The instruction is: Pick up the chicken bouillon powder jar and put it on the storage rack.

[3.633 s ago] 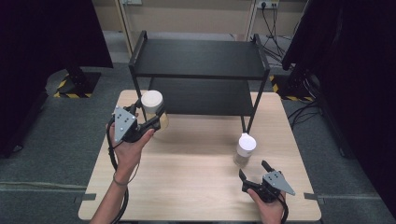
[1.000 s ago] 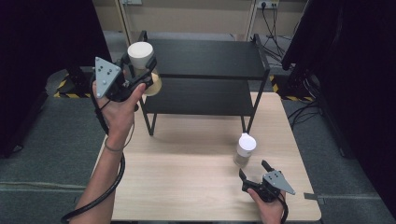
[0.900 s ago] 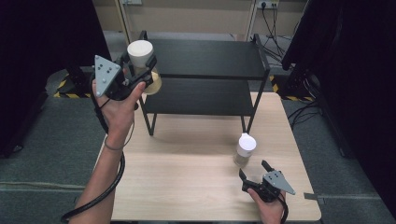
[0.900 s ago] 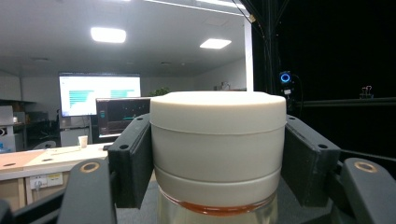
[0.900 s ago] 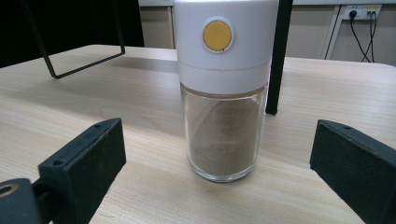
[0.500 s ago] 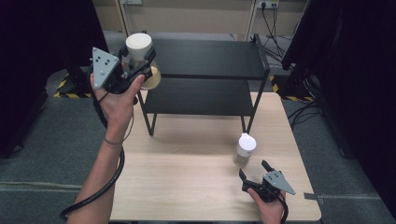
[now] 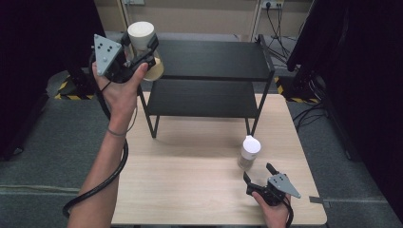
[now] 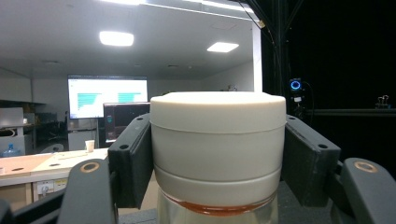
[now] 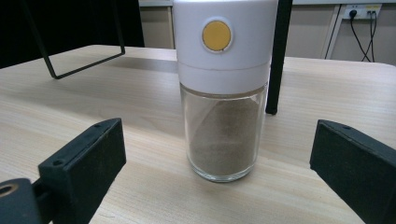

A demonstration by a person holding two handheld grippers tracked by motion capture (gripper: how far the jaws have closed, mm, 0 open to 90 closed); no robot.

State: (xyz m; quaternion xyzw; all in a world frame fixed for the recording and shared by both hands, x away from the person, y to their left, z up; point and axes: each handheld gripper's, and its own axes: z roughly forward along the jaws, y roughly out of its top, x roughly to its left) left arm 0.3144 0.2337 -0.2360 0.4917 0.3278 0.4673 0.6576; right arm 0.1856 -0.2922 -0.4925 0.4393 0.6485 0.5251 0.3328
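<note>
I had the left gripper (image 7: 140,52) clamped on the cream-lidded jar (image 7: 141,37), its jaws pressing on either side of the lid, as the left gripper view made plain with the lid (image 8: 217,140) wedged between both black pads. The jar hung in the air at the left end of the black shelf unit (image 7: 209,59), about level with its top shelf and not resting on anything. Below the lid I could make out glass and a thin line of something amber, though the contents were hard to judge.

I took this as the carrying stage: jar lifted, not yet set down, the top shelf the likely place for it. The next move called for bringing the jar in over the shelf surface, clear of the left corner post, keeping it upright, lowering until its base sat flat, and only then letting go.

My right gripper (image 7: 259,175) rested low on the worktop (image 7: 190,190), jaws spread wide and holding nothing. The white-capped spice jar (image 9: 223,88) stood upright just ahead of it, between the jaws' line but untouched, next to the shelf's front right leg (image 9: 276,56).
</note>
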